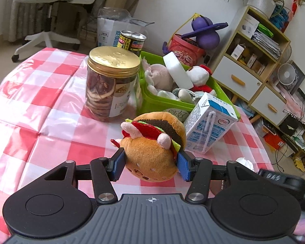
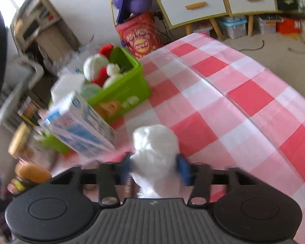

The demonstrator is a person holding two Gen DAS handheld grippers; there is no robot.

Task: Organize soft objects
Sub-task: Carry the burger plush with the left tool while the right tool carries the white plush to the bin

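My left gripper (image 1: 150, 163) is shut on a plush hamburger toy (image 1: 154, 144), held just above the checked tablecloth. Behind it stands a green bin (image 1: 162, 103) holding several soft toys, among them a pink plush (image 1: 160, 75) and a white and red plush (image 1: 199, 76). My right gripper (image 2: 155, 169) is shut on a white soft wad (image 2: 155, 148), low over the cloth. The green bin (image 2: 128, 89) with the white and red plush (image 2: 97, 67) lies ahead to the left in the blurred right wrist view. The hamburger (image 2: 31, 173) shows at its left edge.
A gold-lidded jar of dried slices (image 1: 111, 85) and a tin can (image 1: 132, 41) stand left of the bin. A blue and white milk carton (image 1: 209, 122) leans against the bin's front; it also shows in the right wrist view (image 2: 81, 126). Shelves, drawers and a chair surround the table.
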